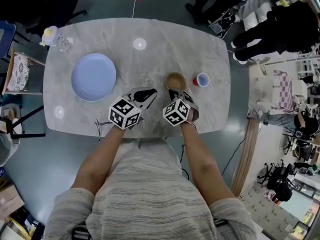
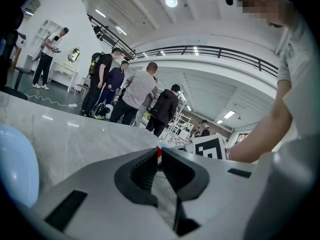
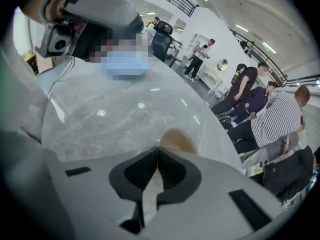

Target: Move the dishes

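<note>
Free room and blocks on the table point(image 1: 150, 29)
It lay bare along its far edge and right end. A plate point(image 1: 93, 77) filled the left part, a bottle point(image 1: 54, 38) the far left corner; a bowl point(image 1: 175, 80) and a cup point(image 1: 202, 79) just beside it barred the middle.

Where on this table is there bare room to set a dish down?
Bare: the far strip of the table past the plate and bowl, and the right end beyond the cup. Crowded: the near-edge middle, where the left gripper and right gripper sit by the bowl.
</note>
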Motion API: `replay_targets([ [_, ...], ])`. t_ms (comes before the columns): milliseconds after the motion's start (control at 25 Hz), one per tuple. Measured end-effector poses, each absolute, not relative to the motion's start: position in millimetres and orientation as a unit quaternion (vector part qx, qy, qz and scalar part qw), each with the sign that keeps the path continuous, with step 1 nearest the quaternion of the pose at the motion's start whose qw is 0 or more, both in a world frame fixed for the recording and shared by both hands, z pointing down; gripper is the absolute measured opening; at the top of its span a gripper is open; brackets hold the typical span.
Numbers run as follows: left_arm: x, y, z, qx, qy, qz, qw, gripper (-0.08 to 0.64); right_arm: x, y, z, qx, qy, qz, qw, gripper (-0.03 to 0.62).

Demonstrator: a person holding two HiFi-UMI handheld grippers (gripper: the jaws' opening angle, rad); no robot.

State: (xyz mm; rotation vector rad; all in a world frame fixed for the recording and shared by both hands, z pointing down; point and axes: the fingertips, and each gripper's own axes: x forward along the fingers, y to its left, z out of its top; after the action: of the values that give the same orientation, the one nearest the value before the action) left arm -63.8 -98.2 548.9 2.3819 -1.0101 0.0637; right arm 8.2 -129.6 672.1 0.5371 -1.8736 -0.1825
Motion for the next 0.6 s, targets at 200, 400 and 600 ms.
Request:
replay_targets([
  [200,-83.1,-93.8,548.2,0.878,-0.391,0.022,0.274,0.04,-22.2,-127.1,667.4,0.207,-0.803,-0.106,0.548,0.02],
  [400,-113.7,-86.4,549.9,0.868,-0.413,0.019,0.275,0.04,-64.2,-121.6,666.5,0.184,-0.815,-0.122,0.535,0.02],
  [600,-149.8,-75.6,552.5,0.857,-0.435,0.015,0.276,0.04,-111.8,-110.7,670.2,0.156,-0.824,-0.136,0.527,0.021],
])
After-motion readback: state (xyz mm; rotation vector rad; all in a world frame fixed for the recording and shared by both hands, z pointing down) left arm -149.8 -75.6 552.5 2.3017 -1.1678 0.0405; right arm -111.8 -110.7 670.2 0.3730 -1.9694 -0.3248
